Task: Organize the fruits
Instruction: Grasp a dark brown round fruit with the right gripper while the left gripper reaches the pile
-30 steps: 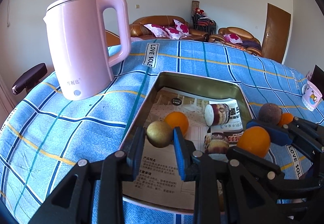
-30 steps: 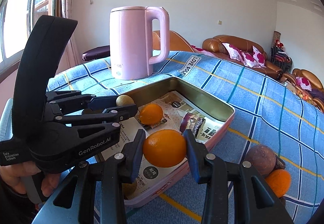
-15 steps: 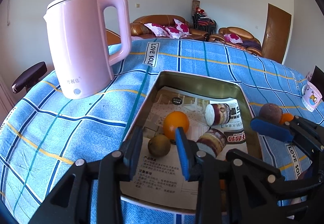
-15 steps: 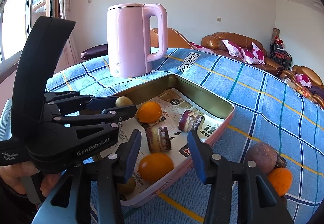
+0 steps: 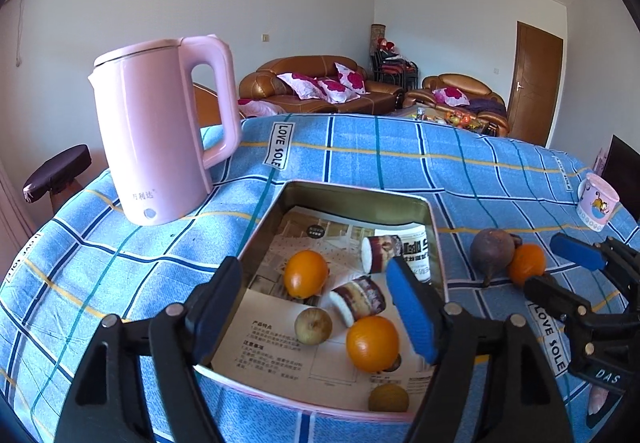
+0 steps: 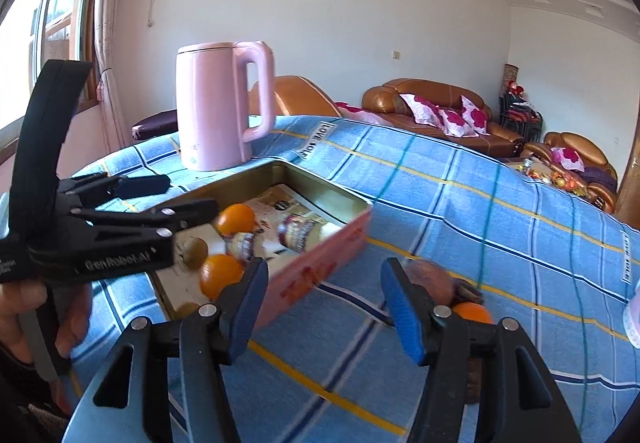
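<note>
A pink metal tin lined with newspaper sits on the blue checked cloth. Inside lie two oranges, a small brown fruit, another brown fruit at the near rim and two wrapped rolls. My left gripper is open and empty above the tin's near end. My right gripper is open and empty over the cloth, right of the tin. A dark purple fruit and a small orange lie on the cloth outside the tin, just past the right gripper's right finger.
A tall pink kettle stands on the cloth to the left behind the tin. A pink cup sits at the far right edge. Brown sofas and a door are in the room behind.
Both grippers opened wide and let go of their fruit: the brown fruit and the orange now lie in the tin. The right gripper has swung right, toward the purple fruit on the cloth.
</note>
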The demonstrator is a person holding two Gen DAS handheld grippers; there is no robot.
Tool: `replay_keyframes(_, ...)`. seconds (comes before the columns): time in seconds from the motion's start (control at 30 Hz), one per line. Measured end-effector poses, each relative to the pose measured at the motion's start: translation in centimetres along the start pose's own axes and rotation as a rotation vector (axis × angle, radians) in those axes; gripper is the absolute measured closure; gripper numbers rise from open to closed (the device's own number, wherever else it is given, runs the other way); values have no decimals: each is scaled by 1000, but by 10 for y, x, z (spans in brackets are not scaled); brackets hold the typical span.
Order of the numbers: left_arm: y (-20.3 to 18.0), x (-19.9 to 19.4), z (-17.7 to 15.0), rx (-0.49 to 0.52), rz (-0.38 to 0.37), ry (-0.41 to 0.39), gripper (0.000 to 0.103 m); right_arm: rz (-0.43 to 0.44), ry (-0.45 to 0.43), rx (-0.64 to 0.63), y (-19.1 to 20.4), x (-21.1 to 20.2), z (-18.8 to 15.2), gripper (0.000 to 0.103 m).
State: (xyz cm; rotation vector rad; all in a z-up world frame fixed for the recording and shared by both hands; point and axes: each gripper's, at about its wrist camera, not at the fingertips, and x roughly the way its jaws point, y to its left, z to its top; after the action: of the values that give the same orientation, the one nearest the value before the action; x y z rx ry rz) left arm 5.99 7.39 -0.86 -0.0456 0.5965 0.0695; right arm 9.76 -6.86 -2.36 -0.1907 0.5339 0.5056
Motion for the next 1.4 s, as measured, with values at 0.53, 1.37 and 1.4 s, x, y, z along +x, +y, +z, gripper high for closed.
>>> replay_keyframes(0.53, -77, 8, 6, 86, -83, 34, 25, -60, 182, 114, -81, 4, -35, 41)
replay_keyframes(1.37, -155, 34, -11, 170, -261, 146, 33, -218, 231, 215, -135, 0, -45, 67)
replay_keyframes(1.4, -160, 34, -12, 177, -270, 150, 33, -231, 228, 223, -139, -1, -46, 67)
